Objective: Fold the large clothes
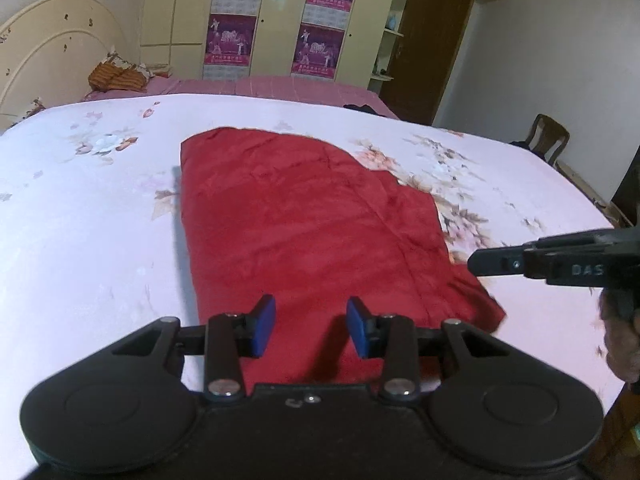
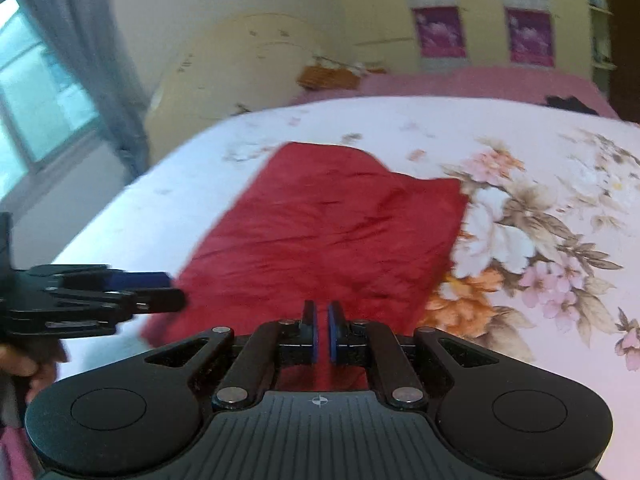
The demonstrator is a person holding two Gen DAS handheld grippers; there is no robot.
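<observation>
A large red garment [image 1: 304,216] lies folded into a long strip on the floral bedspread [image 1: 88,216]; it also shows in the right wrist view [image 2: 336,232]. My left gripper [image 1: 311,326] is open and empty, its blue pads apart just above the garment's near end. My right gripper [image 2: 321,332] is shut with nothing seen between its pads, above the near edge of the garment. The right gripper shows in the left wrist view [image 1: 480,264] at the garment's right edge. The left gripper shows in the right wrist view [image 2: 168,292] at its left edge.
The bed's cream headboard [image 1: 52,48] is at the far left with an orange striped pillow [image 1: 116,78]. A wardrobe with purple posters [image 1: 276,20] stands behind the bed. A wooden chair [image 1: 548,138] and a brown door [image 1: 436,44] are at the right. A curtained window [image 2: 36,96] is left.
</observation>
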